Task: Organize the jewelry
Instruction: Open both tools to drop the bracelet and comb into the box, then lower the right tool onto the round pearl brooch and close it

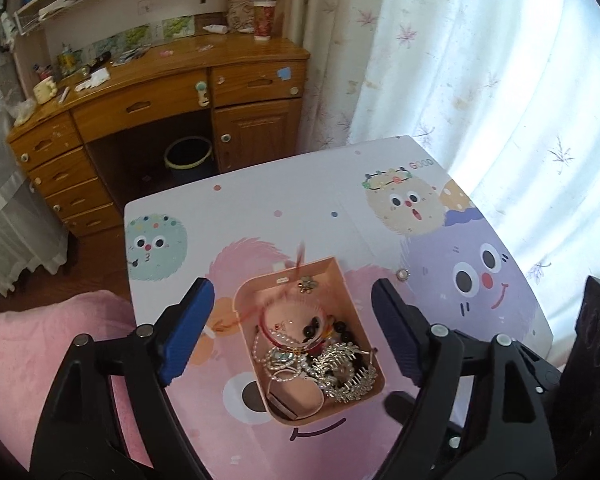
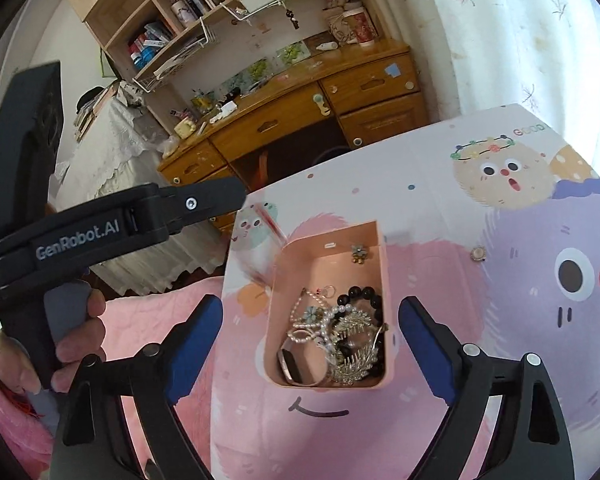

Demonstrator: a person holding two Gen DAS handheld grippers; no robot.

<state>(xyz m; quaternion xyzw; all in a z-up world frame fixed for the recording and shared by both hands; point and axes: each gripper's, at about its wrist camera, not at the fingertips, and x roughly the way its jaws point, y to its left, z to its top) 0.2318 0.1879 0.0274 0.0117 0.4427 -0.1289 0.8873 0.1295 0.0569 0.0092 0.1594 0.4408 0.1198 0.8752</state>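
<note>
The left gripper (image 1: 290, 332) stands with its jaws wide and nothing pressed between the blue pads (image 1: 188, 332); the pink box (image 1: 364, 304) sits on the table beyond and between them, untouched. The right gripper (image 2: 310, 344) is likewise spread wide, empty, framing the same box (image 2: 382, 280) from its own side. Inside the box lies a tangle of jewelry — a pearl strand (image 1: 278, 376), a silver comb-like hairpiece (image 1: 350, 384), black beads (image 2: 366, 294) and a red cord bracelet (image 1: 296, 344), with a small flower charm (image 1: 307, 285) alone toward the box's far end, at twelve o'clock. A red string (image 1: 236, 321) trails out over the box's wall toward nine o'clock. On the cartoon-printed table (image 1: 340, 208), a small round piece (image 1: 401, 275) lies apart from the box at about two o'clock. In the right wrist view a hand (image 2: 80, 336) at eight o'clock grips the handle of the other gripper. Farther off, at eleven o'clock, stands a wooden desk (image 1: 160, 92), and a curtain (image 1: 480, 60) hangs at one o'clock.
</note>
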